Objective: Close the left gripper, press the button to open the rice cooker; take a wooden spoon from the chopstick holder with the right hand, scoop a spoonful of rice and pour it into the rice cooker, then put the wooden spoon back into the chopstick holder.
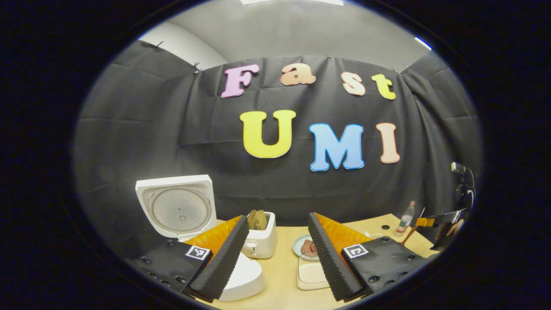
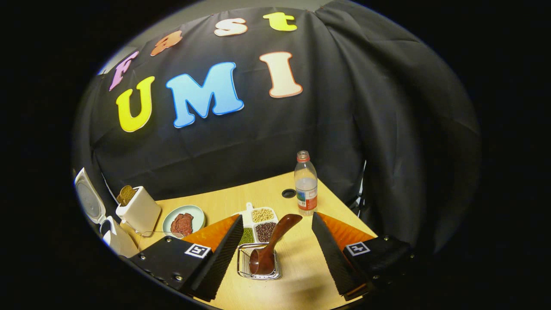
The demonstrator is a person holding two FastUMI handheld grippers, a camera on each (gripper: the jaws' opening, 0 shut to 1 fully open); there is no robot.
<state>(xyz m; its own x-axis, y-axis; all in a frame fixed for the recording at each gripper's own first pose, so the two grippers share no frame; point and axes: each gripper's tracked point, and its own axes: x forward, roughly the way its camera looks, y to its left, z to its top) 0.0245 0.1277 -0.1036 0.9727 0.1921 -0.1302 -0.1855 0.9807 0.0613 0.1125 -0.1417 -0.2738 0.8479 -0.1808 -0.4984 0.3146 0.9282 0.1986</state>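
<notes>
The white rice cooker stands open at my left gripper's left finger, its lid raised; the same cooker sits at the far left of the right gripper view. My left gripper is open and holds nothing. The dark wooden spoon leans in a wire chopstick holder on the table. My right gripper hangs open just above it, one finger on each side, neither touching the spoon. A white divided dish of beans and grains lies right behind the holder.
A white toaster with bread stands beside the cooker, and a plate of meat lies to its right. A water bottle stands near the table's far corner beside a round hole. The other gripper is at the far right of the left gripper view.
</notes>
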